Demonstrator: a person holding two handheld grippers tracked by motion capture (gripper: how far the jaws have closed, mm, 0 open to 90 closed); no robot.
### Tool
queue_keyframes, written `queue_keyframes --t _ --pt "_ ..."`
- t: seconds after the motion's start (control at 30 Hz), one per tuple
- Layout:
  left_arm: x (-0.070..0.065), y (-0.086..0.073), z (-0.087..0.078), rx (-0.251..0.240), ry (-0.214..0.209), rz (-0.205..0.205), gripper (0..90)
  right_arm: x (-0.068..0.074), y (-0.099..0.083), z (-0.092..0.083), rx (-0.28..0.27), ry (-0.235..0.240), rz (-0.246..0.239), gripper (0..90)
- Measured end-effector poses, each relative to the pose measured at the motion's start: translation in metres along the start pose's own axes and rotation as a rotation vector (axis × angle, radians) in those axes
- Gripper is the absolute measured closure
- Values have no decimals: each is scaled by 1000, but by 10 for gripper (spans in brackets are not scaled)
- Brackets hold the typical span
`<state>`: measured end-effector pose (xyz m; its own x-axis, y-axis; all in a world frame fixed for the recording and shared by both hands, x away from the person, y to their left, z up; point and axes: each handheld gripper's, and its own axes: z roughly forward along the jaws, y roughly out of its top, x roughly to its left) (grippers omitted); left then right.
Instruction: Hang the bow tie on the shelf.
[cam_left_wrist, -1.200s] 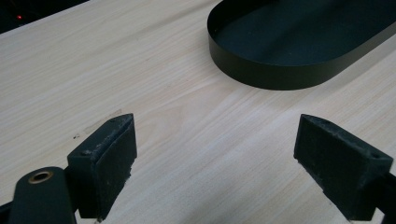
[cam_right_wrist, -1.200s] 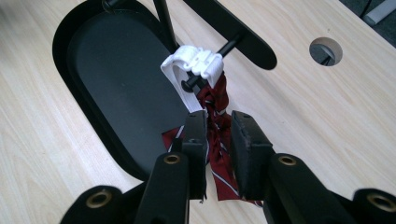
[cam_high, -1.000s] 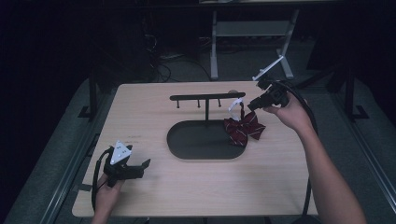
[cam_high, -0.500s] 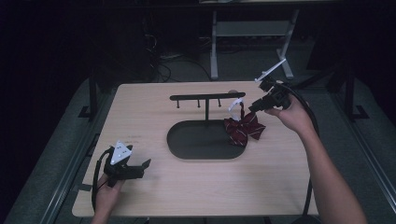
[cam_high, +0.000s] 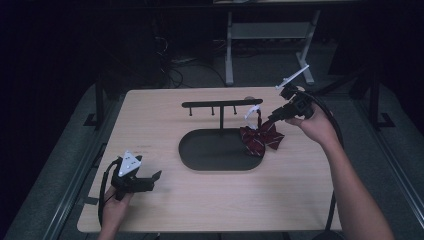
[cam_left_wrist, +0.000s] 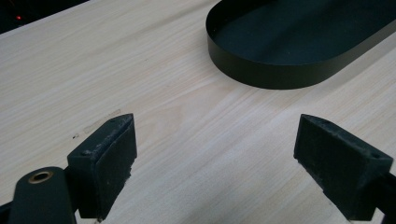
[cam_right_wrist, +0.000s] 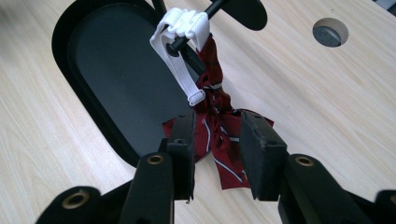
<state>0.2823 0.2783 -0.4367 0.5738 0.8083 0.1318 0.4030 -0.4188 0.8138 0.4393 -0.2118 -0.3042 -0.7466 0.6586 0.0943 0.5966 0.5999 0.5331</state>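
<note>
A dark red striped bow tie (cam_high: 261, 138) (cam_right_wrist: 218, 122) hangs by its white strap (cam_right_wrist: 179, 70) from the right end of the black stand's bar (cam_high: 222, 104), its lower edge by the oval tray's (cam_high: 215, 155) right rim. My right gripper (cam_high: 269, 121) (cam_right_wrist: 217, 140) reaches in from the right. Its jaws have just been opening and stand either side of the bow's knot without pressing it. My left gripper (cam_high: 154, 178) (cam_left_wrist: 215, 158) rests open near the table's front left, with bare wood between its pads.
The tray (cam_left_wrist: 280, 74) lies ahead of the left gripper. A round hole (cam_right_wrist: 330, 32) in the tabletop sits behind the stand. Short pegs hang under the bar. Cables trail from both grippers.
My right hand has eased slightly to the right while the bow tie stays hanging on the bar. The left gripper has not moved.
</note>
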Motion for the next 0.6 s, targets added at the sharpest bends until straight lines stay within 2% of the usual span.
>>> queue_keyframes --t 0.6 --pt "-1 0 -2 -3 0 6 131 -5 -18 3 -6 10 34 602"
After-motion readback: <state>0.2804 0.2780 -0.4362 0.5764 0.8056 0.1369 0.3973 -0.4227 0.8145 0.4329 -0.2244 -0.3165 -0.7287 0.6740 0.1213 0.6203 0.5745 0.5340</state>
